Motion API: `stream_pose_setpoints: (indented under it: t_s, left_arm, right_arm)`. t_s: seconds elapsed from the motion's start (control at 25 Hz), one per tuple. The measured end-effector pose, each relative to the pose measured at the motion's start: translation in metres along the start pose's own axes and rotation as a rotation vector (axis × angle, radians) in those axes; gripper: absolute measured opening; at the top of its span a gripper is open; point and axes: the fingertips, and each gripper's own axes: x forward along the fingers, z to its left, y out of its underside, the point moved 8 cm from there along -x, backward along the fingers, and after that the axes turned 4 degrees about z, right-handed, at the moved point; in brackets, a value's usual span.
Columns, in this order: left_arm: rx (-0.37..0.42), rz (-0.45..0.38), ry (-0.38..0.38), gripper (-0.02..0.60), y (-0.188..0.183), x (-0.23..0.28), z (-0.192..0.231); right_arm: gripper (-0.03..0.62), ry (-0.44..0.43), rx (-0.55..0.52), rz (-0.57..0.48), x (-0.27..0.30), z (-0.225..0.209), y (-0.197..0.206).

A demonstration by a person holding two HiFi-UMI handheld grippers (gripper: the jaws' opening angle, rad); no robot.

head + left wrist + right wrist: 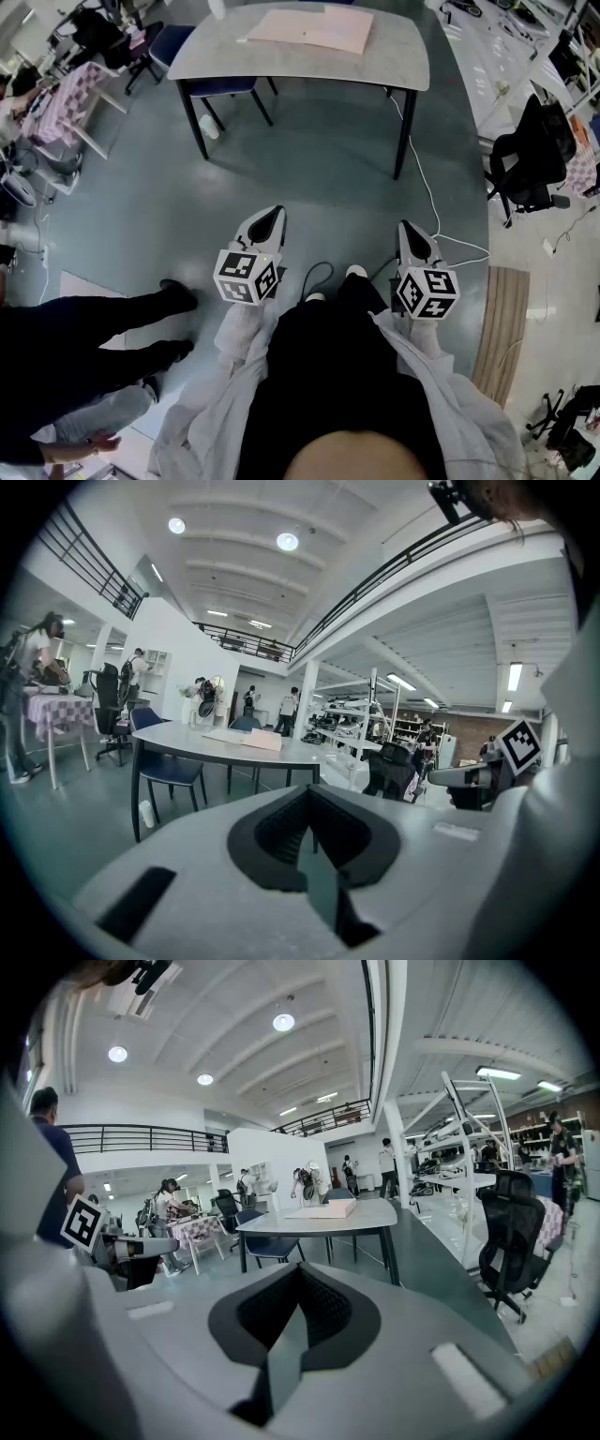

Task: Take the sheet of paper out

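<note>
In the head view, the white, black-padded left gripper (273, 215) and right gripper (407, 228) are held well apart from the grey, round-cornered, black-legged table (216, 52), on whose top the pale pink sheet of paper (314, 28) is laid flat. In the left gripper view, its fingers (281, 829) are seen pressed fully together with nothing gripped, the table standing beyond them. In the right gripper view, its fingers (323, 1307) are likewise closed and nothing is touched, with the paper (323, 1209) seen on the table.

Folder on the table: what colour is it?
The folder is pale pink, clearest in the head view.
</note>
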Motion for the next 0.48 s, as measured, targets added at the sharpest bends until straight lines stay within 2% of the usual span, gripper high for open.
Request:
stream_pose_setpoints:
  t_s: [0.48]
  left_arm:
    - [0.016, -0.01, 0.036, 0.002, 0.002, -0.019, -0.01]
  right_arm:
    - [0.008, 0.022, 0.02, -0.029, -0.023, 0.017, 0.01]
